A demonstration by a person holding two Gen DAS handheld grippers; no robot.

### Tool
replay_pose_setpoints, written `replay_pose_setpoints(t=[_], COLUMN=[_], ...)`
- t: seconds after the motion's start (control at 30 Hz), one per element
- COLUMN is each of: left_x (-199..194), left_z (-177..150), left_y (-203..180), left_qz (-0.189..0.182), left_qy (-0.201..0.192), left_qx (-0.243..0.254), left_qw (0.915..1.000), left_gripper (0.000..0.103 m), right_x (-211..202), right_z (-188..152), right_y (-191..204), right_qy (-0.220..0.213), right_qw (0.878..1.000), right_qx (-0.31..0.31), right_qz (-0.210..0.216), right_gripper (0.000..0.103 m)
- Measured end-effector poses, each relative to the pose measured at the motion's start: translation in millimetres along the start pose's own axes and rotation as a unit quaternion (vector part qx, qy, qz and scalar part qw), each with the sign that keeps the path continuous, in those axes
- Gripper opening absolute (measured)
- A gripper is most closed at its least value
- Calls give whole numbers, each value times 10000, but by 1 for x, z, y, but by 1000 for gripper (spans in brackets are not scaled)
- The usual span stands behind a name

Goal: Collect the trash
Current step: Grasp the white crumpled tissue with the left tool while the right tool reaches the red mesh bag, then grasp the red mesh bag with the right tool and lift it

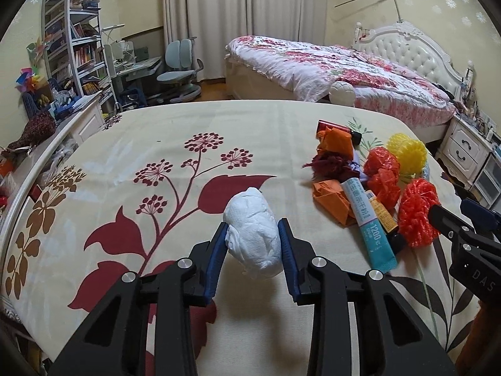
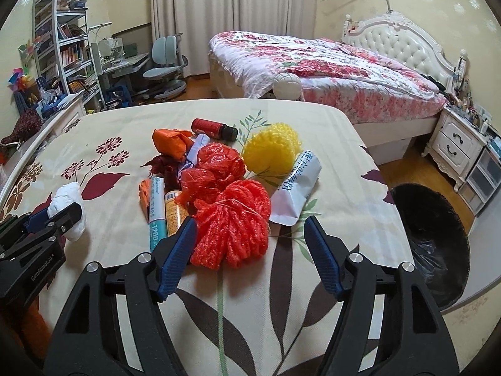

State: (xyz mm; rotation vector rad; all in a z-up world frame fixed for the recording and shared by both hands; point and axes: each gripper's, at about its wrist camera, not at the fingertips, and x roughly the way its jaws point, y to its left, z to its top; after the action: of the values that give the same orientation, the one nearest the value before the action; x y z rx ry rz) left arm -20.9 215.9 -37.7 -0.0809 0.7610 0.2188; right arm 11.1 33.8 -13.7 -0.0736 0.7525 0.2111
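Our left gripper jaws pinch the white tissue wad, our right gripper gapes empty around the red mesh bundle, next needing the bin right of it.

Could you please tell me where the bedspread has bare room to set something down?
Bare: the floral cream bedspread left of the crumpled white tissue wad, toward the far edge. Crowded: the right side, around the red mesh bundle and yellow mesh bundle.

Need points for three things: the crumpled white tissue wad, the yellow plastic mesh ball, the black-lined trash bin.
crumpled white tissue wad (image 1: 253,232), left wrist view, middle of the wad between the blue pads.
yellow plastic mesh ball (image 2: 271,149), right wrist view, centre of the mesh.
black-lined trash bin (image 2: 419,199), right wrist view, its dark far rim.
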Motion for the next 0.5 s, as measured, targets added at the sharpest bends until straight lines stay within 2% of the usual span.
replay_pose_setpoints(t=[0.27, 0.3, 0.33, 0.43, 0.5], left_x=[7, 7, 7, 6, 6], left_z=[-4, -5, -5, -6, -6], left_y=[10, 11, 11, 11, 11], left_qz=[-5, -13, -23, -28, -28], left_qy=[102, 107, 109, 108, 102], left_qx=[-137, -145, -151, -153, -153], left_qw=[9999, 9998, 9998, 9998, 9998], left_gripper=[35, 35, 35, 35, 35], right_x=[20, 20, 21, 20, 16], right_z=[-3, -4, -6, -7, -7], right_y=[8, 9, 9, 10, 9], right_qy=[233, 250, 277, 260, 239], right_qw=[9997, 9997, 9995, 9995, 9995], right_qx=[7, 10, 22, 23, 39], right_qz=[4, 39, 135, 168, 203], right_gripper=[69, 61, 48, 39, 38])
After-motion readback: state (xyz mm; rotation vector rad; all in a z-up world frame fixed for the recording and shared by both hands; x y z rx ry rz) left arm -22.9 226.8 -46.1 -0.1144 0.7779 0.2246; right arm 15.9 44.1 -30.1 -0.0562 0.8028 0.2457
